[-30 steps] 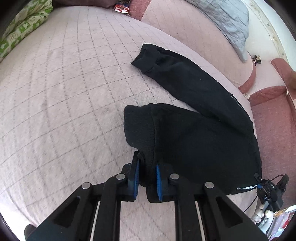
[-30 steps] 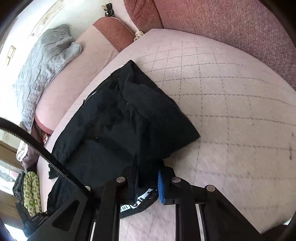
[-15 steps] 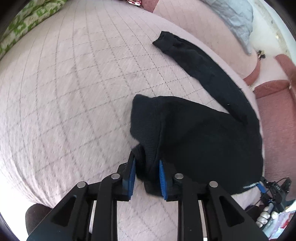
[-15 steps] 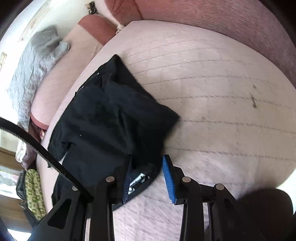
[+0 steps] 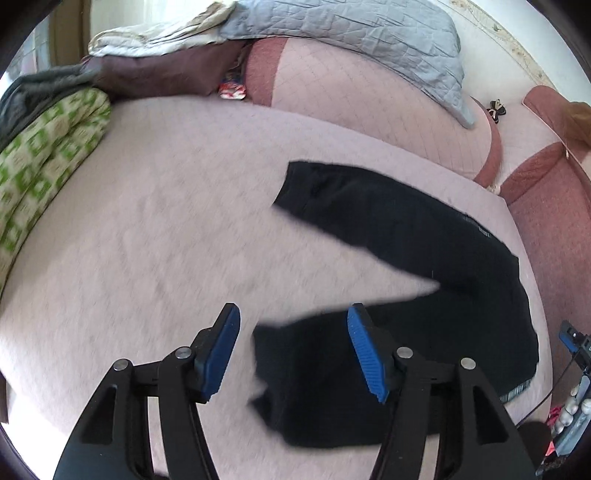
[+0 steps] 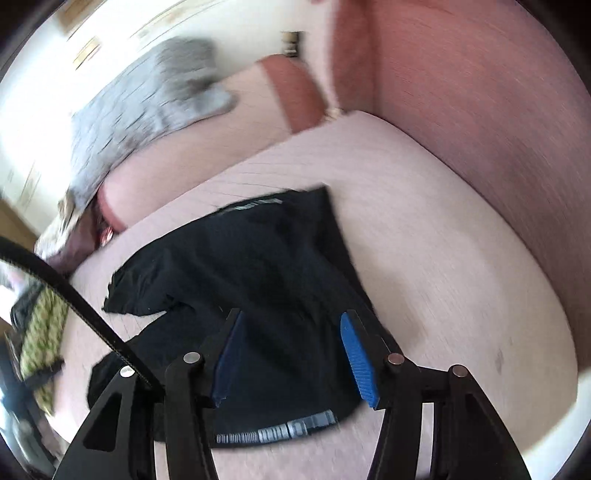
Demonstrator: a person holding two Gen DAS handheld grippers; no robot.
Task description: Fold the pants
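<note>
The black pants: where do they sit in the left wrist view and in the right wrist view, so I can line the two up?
Left wrist: the black pants spread from centre to lower right on the pink bed, one leg end between the open left gripper fingers.
Right wrist: the black pants fill the centre and lower left, under the open right gripper.
Shared landmark: the grey quilt at the top of both.

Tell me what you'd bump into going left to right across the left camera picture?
green blanket → left gripper → black pants → red cushion
</note>
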